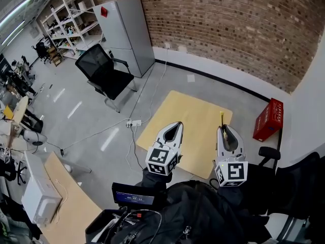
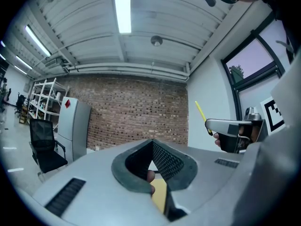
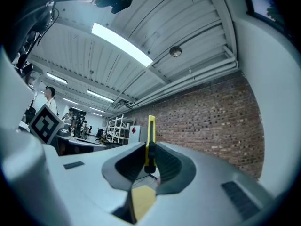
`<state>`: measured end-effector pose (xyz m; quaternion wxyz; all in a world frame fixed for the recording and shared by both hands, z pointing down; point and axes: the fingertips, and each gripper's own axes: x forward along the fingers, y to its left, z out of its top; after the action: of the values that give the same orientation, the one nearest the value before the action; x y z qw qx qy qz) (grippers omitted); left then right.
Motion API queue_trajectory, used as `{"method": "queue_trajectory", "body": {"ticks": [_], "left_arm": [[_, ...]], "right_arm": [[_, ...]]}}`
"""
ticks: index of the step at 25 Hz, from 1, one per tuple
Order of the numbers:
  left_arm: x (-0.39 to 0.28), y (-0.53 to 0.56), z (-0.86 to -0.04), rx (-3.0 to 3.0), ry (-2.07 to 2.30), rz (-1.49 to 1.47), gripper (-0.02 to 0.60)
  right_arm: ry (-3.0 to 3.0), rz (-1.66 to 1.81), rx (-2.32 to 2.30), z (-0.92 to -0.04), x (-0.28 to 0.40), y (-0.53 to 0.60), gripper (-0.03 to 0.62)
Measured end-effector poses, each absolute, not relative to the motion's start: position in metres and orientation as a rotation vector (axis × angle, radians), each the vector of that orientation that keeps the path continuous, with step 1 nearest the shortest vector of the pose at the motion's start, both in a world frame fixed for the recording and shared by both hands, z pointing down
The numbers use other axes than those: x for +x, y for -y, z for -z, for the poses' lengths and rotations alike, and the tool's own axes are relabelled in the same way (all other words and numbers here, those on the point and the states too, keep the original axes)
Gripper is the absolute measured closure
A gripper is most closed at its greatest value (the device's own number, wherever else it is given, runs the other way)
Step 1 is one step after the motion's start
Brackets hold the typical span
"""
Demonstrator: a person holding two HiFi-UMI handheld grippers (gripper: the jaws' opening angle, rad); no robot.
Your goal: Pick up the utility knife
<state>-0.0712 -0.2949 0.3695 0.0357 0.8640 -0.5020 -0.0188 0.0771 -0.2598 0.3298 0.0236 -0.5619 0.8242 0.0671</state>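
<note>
Two grey handheld grippers sit nearest. The left gripper [image 1: 177, 125] has its jaws pressed together on nothing. The right gripper [image 1: 224, 129] pinches the slim yellow utility knife [image 1: 221, 117], whose far end sticks out past the jaws. Farther off, below both, lies the pale wooden bench [image 1: 188, 111]. The pick-up looks complete, with the knife held off the bench. Next probably calls only for keeping that pinch firm.

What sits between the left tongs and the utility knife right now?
Nothing. In the head view, only bare wooden table shows in the gap between the left tongs and the utility knife, which the right tongs grip.
</note>
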Motion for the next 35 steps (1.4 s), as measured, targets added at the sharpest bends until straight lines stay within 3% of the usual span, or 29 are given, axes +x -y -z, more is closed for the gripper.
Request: {"method": "queue_trajectory", "body": {"ticks": [35], "left_arm": [[-0.059, 0.299, -0.378, 2.636, 1.558, 0.044, 0.586]], "right_arm": [[-2.546, -0.235, -1.724, -0.328, 0.09, 0.261, 0.526]]}}
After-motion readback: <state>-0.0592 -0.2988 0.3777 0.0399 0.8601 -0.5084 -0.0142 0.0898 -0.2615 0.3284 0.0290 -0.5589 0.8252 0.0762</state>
